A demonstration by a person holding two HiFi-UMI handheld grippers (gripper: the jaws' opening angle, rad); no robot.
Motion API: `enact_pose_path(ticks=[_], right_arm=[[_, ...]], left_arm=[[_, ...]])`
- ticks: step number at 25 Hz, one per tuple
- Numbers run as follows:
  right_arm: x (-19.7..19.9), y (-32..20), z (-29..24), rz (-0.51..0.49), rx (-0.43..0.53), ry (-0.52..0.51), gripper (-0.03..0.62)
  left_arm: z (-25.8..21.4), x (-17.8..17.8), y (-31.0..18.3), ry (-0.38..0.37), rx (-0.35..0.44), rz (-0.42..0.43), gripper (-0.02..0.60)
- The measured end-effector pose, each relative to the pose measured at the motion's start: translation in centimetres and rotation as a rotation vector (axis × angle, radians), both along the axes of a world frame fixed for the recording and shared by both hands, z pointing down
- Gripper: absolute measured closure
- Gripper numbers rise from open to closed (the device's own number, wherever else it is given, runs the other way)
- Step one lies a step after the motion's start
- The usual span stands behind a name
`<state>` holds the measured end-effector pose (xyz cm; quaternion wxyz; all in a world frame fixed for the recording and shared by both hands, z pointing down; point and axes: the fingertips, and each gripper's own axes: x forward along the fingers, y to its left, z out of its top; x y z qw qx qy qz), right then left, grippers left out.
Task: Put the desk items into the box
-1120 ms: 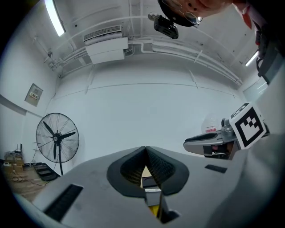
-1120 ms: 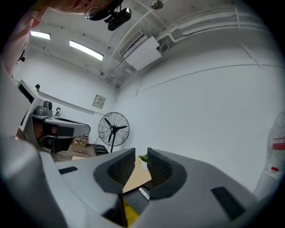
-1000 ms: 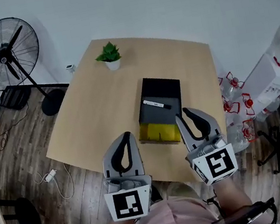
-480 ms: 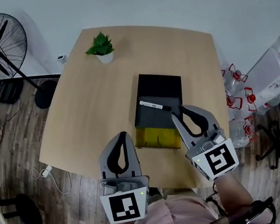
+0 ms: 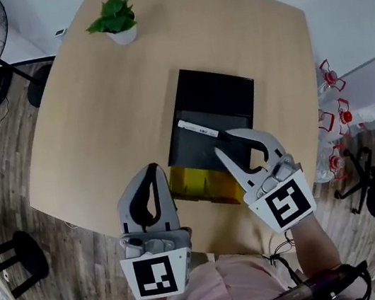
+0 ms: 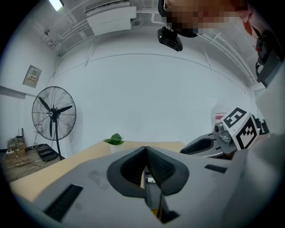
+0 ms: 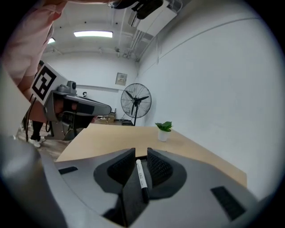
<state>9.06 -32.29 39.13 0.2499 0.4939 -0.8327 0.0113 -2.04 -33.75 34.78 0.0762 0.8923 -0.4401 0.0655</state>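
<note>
Tan table (image 5: 97, 126) carries a black box (image 5: 224, 92), open on top. Left gripper (image 5: 153, 167) hangs over the table's near edge beside the box, jaws together, nothing between them. Right gripper (image 5: 222, 144) sits over the box, jaws slightly apart. White marker (image 5: 197, 129) lies in the box, its dark end just under the right jaw gap. Yellow item (image 5: 200, 183) is at the box's near end.

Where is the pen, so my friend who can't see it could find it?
Find the tan table, then the long black box lying on it. The pen lies slantwise across the grey part inside; it is the only thin white stick with a black cap, unlike the flat yellow thing at the box's near end.
</note>
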Motion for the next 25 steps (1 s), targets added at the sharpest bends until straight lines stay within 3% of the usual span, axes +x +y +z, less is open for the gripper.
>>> enact_pose_path(ticks=[13, 20, 25], right_arm=[[0.9, -2.2, 10.1, -0.077, -0.328, 0.116, 0.505], [1.5, -2.5, 12.1, -0.041, -0.384, 0.148, 0.523], [1.6, -2.9, 11.6, -0.022, -0.379, 0.106, 0.528]], left_arm=[[6.3, 0.4, -2.7, -0.056, -0.098, -0.029, 0.571], [7.4, 0.0, -3.1, -0.068, -0.126, -0.037, 0.571], [7.1, -0.5, -3.0, -0.069, -0.116, -0.043, 0.571]])
